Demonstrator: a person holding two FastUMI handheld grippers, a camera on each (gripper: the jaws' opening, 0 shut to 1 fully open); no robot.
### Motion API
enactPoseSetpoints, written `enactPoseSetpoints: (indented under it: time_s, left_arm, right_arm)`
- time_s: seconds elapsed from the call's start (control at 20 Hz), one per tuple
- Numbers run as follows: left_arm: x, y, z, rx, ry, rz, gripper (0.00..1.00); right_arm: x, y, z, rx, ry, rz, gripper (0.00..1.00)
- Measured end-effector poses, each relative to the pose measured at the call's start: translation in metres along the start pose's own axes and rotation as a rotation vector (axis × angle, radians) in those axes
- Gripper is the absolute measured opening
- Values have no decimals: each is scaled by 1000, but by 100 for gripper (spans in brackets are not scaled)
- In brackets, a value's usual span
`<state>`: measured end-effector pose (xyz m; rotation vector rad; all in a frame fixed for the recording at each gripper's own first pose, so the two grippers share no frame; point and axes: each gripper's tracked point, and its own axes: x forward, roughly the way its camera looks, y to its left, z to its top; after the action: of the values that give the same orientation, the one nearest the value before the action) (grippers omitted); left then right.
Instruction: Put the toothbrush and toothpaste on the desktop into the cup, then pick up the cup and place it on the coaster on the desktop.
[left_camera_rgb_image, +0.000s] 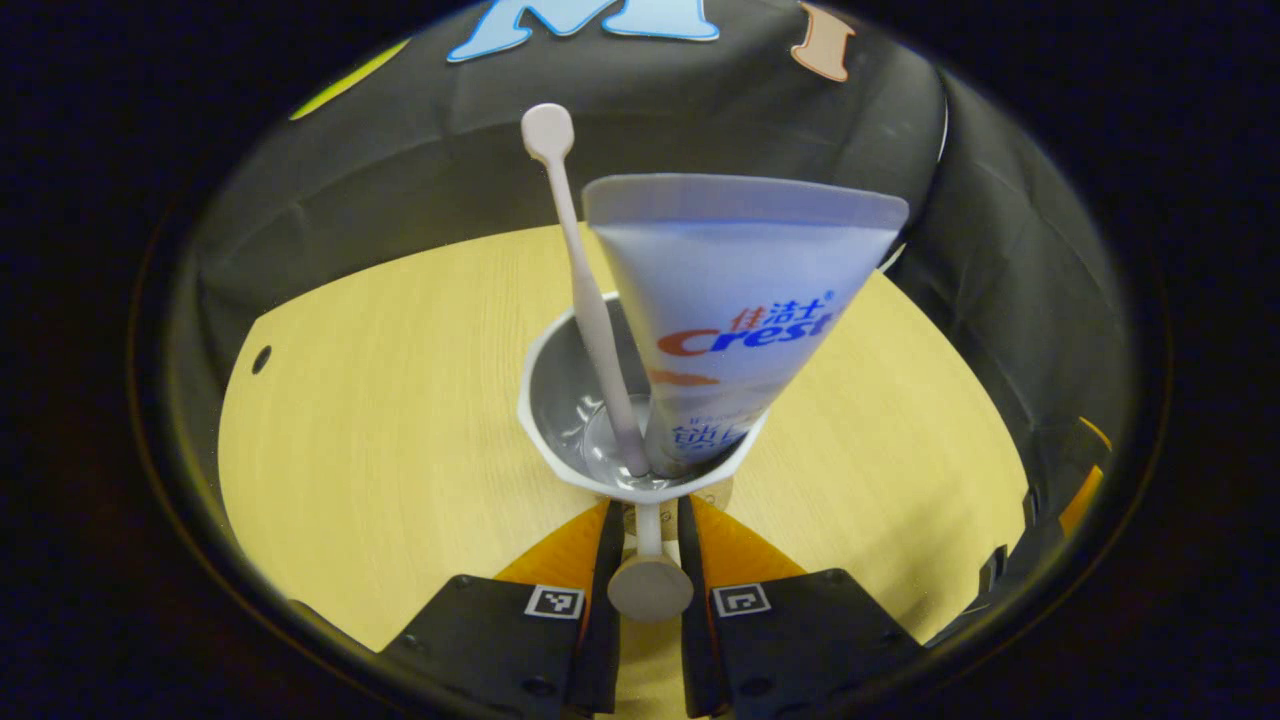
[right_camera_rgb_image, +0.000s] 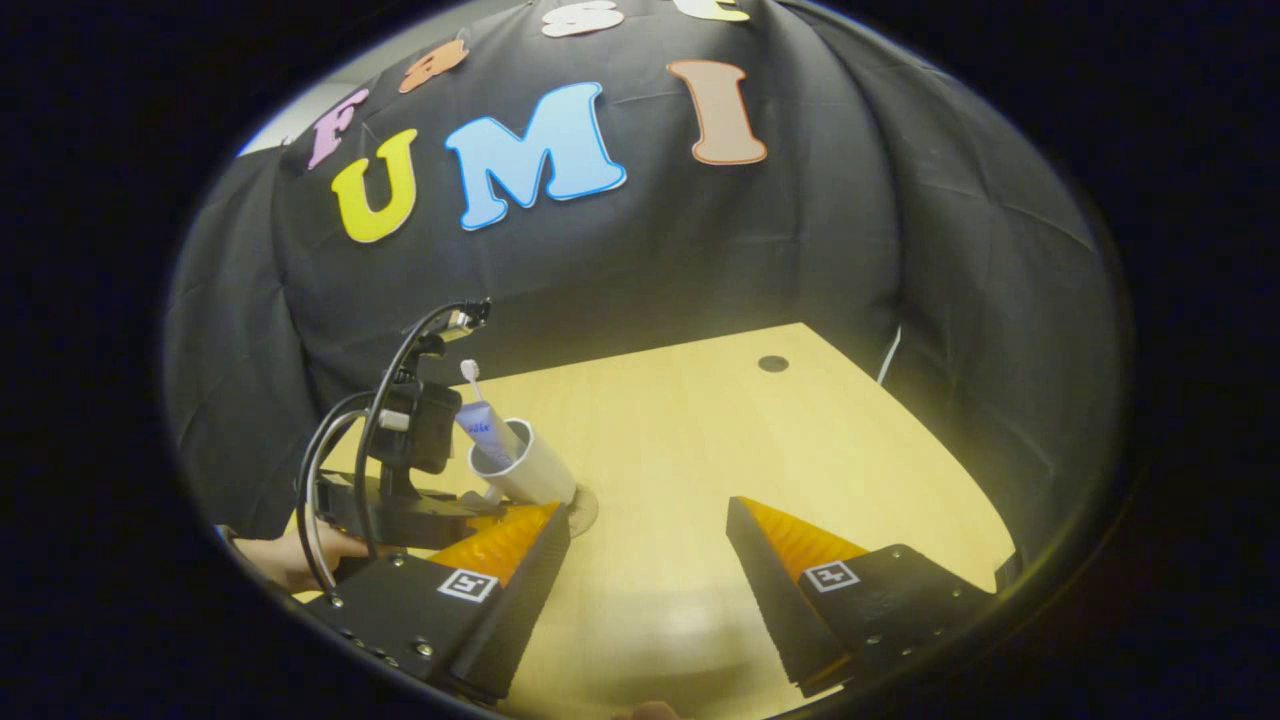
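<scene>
In the left gripper view a white cup holds a pale toothbrush, head up, and a white toothpaste tube leaning right. My left gripper is shut on the cup's handle. In the right gripper view the same cup tilts at the far left, held by the left gripper, with the toothbrush and the toothpaste sticking out. Its base is at a round coaster; I cannot tell whether they touch. My right gripper is open over bare wood.
The wooden table has a small dark hole near its far edge, seen also as the hole in the right gripper view. Black cloth walls close the table in. A hand holds the left gripper.
</scene>
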<state>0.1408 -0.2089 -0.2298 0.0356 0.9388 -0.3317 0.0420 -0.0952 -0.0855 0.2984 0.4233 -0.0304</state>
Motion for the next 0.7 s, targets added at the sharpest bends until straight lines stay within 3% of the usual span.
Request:
enactPoseSetpoints:
  time_s: [0.45,0.5,0.55,0.7]
  left_arm:
    - [7,-1,-10,11,53,33,32]
    - [9,-3,-9,12,55,39,38]
    - [9,-4,-10,13,56,45,32]
    - [11,-5,-11,13,63,51,34]
  right_arm:
    - [6,-10,-1,23,11,11,95]
    - [7,-10,-1,23,12,15,95]
    - [6,-9,-1,22,12,19,95]
    - [7,-9,-2,11,15,29,95]
